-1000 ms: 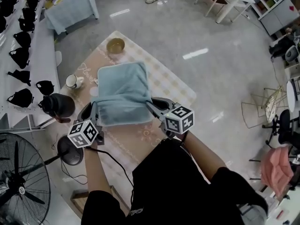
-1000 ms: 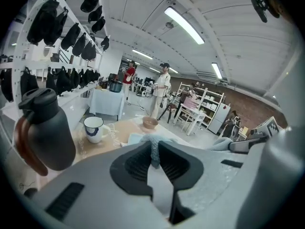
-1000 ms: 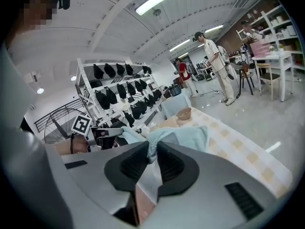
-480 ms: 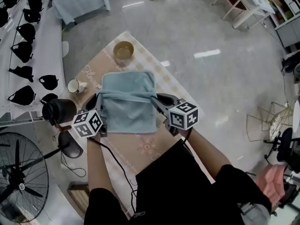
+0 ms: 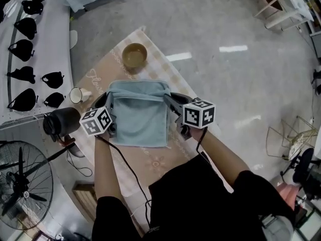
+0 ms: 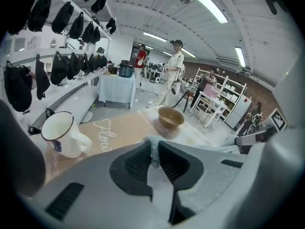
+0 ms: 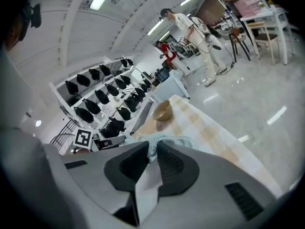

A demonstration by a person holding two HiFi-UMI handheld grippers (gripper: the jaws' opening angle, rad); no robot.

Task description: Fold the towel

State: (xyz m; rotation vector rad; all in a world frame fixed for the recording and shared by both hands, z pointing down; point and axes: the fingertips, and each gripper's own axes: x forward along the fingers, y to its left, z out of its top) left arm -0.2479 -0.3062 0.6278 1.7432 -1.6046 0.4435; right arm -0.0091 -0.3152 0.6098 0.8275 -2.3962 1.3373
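Though obscured overhead, left tool [image 6: 154,152] pinches towel [image 5: 139,119]

The towel [image 5: 139,119] is pale blue, the tablecloth [image 5: 150,160] peach-and-cream checked, the bowl [image 5: 134,55] brown.

Light is bright and even throughout. Ceiling strips [image 6: 206,3] are the source in both claw views. In the head view they return as white glare patches on the glossy floor [image 5: 233,48]. Shadows on the tabletop [image 5: 150,159] are soft and faint. All three views bow strongly at the edges, and both claw views end in black corners. I note the left claw [image 6: 155,149] and right claw [image 7: 153,152] read soft, close to their lenses. The head view is sharp at centre.
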